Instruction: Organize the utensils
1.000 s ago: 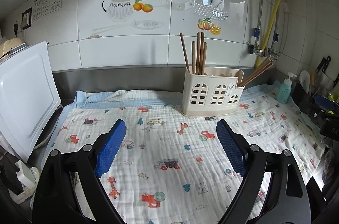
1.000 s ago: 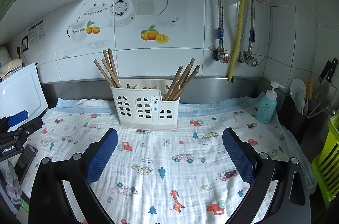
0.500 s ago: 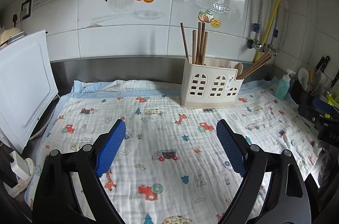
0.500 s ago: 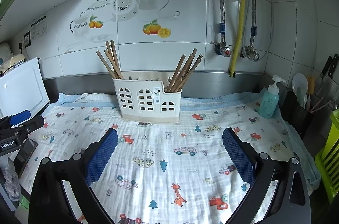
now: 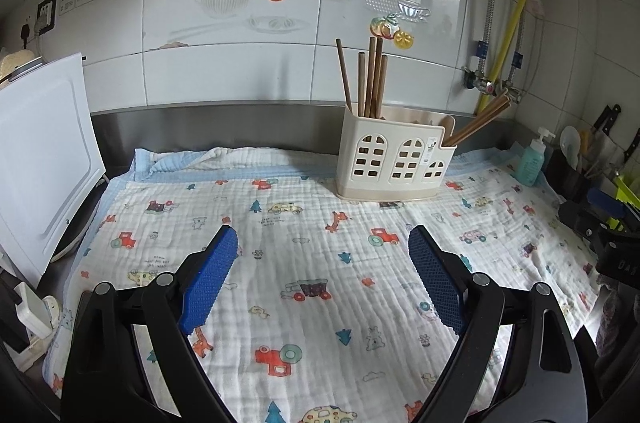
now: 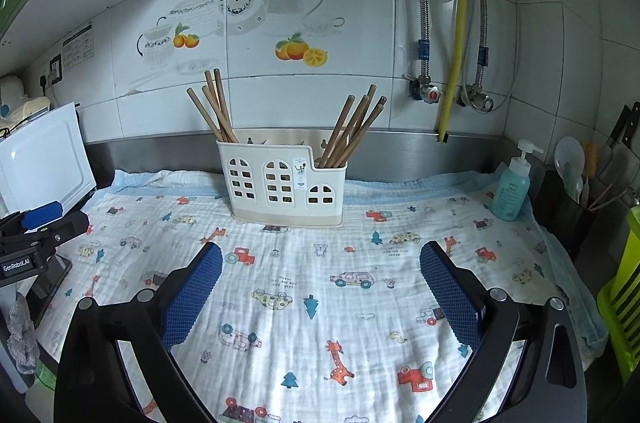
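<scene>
A cream holder [image 6: 285, 183] with arched cut-out windows stands on a printed cloth [image 6: 320, 287], at the cloth's far edge, just in front of the steel backsplash. It has a taller section on one side and a lower one on the other. Seen from the right wrist, one bunch of chopsticks [image 6: 212, 107] leans out of the holder's tall left end, and a second bunch [image 6: 354, 127] fans out of its low right end. From the left wrist, the holder [image 5: 394, 159] sits to the right of centre; the first bunch [image 5: 370, 79] stands nearly upright in it and the second [image 5: 478, 121] slants away past its right end.

The left gripper [image 5: 323, 279] hangs over the cloth [image 5: 280, 263], nearer than the holder and well apart from it; its blue pads [image 5: 210, 279] are spread wide with nothing between them. The right gripper [image 6: 320, 297] hangs likewise in front of the holder, pads [image 6: 450, 297] wide apart and empty.

To the right of the holder, at the cloth's edge, stands a teal soap bottle [image 6: 512, 189]. To the left of the holder, off the cloth, a white board [image 5: 40, 159] leans upright. A yellow hose [image 6: 458, 23] runs down the tiled wall right of the holder.
</scene>
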